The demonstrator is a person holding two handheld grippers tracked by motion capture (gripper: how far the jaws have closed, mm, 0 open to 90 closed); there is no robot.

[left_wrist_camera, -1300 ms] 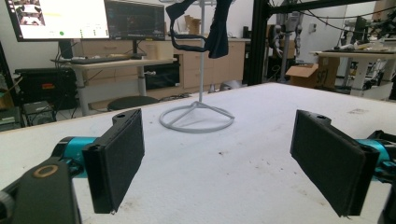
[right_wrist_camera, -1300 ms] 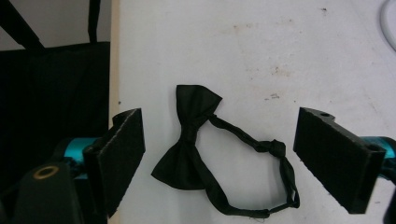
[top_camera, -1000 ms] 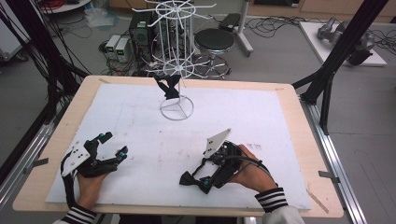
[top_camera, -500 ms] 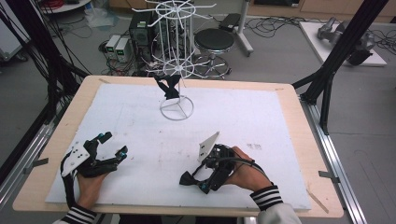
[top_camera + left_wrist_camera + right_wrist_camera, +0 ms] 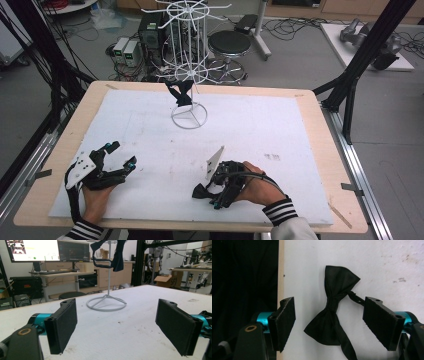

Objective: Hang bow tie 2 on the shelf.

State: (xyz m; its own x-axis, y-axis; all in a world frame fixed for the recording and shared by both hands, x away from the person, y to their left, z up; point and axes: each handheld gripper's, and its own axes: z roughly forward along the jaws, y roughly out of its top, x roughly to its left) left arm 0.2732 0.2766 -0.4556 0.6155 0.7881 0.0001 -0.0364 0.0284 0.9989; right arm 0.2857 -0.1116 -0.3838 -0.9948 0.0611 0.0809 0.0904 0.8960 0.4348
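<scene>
Black fabric sits between my right jaws: a bow tie [image 5: 334,312] lies flat on the white worktop [image 5: 372,262], its knot about midway between the two pads, one wing pointing away from me and the other spreading toward me. My right gripper [image 5: 329,322] has just been closing its jaws, yet both pads stand clear of the cloth; the strap runs off toward the right-hand pad. From above, this gripper [image 5: 216,192] points at the near edge of the worktop. My left gripper [image 5: 125,327] holds its jaws wide with bare worktop between them. Ahead of them stands a white wire display stand [image 5: 107,302] with a dark bow tie [image 5: 112,257] hanging on it.
</scene>
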